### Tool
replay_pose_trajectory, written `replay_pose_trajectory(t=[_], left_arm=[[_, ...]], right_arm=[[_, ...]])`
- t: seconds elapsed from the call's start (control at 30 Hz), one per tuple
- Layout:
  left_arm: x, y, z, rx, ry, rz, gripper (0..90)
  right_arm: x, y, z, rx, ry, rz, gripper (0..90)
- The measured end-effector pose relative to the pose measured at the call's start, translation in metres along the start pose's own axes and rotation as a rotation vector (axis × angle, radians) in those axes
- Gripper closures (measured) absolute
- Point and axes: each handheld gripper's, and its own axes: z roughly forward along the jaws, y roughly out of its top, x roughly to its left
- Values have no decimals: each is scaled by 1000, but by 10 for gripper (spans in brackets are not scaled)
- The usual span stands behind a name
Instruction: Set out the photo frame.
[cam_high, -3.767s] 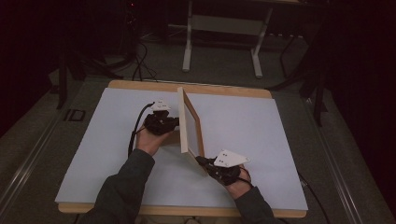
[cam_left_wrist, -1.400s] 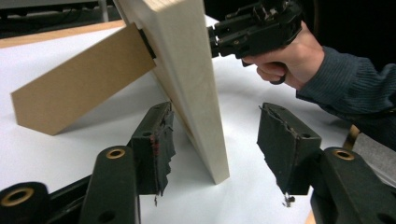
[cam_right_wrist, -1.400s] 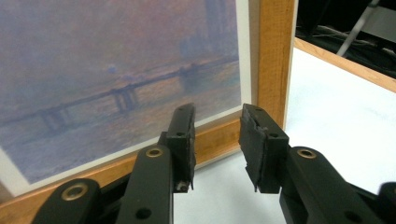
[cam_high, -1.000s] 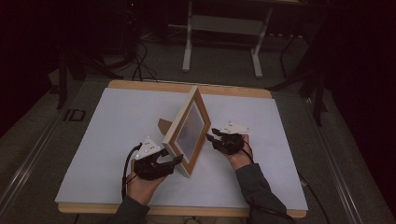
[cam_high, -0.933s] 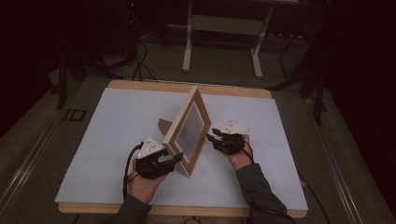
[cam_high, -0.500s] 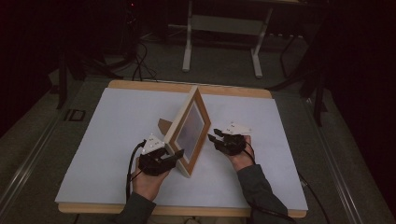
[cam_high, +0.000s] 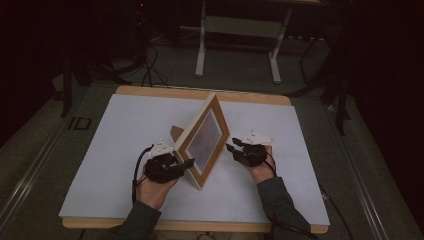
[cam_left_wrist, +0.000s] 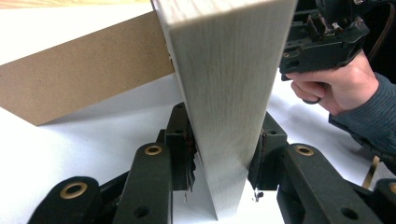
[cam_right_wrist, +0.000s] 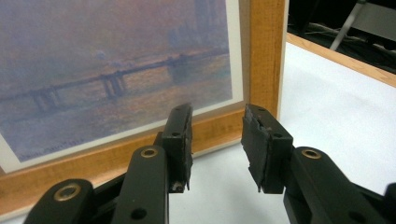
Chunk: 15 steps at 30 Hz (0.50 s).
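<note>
A wooden picture frame (cam_high: 205, 137) holding a hazy bridge painting (cam_right_wrist: 116, 70) stands upright on the white table (cam_high: 125, 130), propped by a brown easel back (cam_left_wrist: 84, 74). My left gripper (cam_high: 189, 162) is at the frame's near lower corner. In the left gripper view its jaws (cam_left_wrist: 225, 114) have just been closing, and both pads now press the frame's pale edge (cam_left_wrist: 224, 84). My right gripper (cam_high: 231, 147) hovers just in front of the picture side. In its own view it is open (cam_right_wrist: 217, 112), with nothing between the fingers.
The right hand (cam_left_wrist: 336, 84) with its gripper appears behind the frame in the left gripper view. A wooden border (cam_high: 200, 94) runs along the table's far edge. Beyond it stand metal legs (cam_high: 240, 30), with cables (cam_high: 150, 65) on the floor.
My left gripper slid right to the frame's near corner and closed its jaws on the edge. The frame and my right gripper stayed put.
</note>
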Motion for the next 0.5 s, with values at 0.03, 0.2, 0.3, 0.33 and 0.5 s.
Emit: replay_pose_trajectory(t=[0.03,0.2,0.3,0.33,0.5], left_arm=[[2,1,0,6,-6,4,678],[13,5,-3,36,-48,20,679],[21,8,-4,52,-81,36,680],[24,9,-4,58,-93,41,680],[37,14,-3,84,-161,92,679]], right_arm=[[0,0,0,1,-3,3,622],[-3,-2,-3,3,-9,2,621],[-5,-3,-5,1,-12,5,621],[-6,-3,-6,0,-15,7,620],[-9,-4,-9,-1,-24,9,620]])
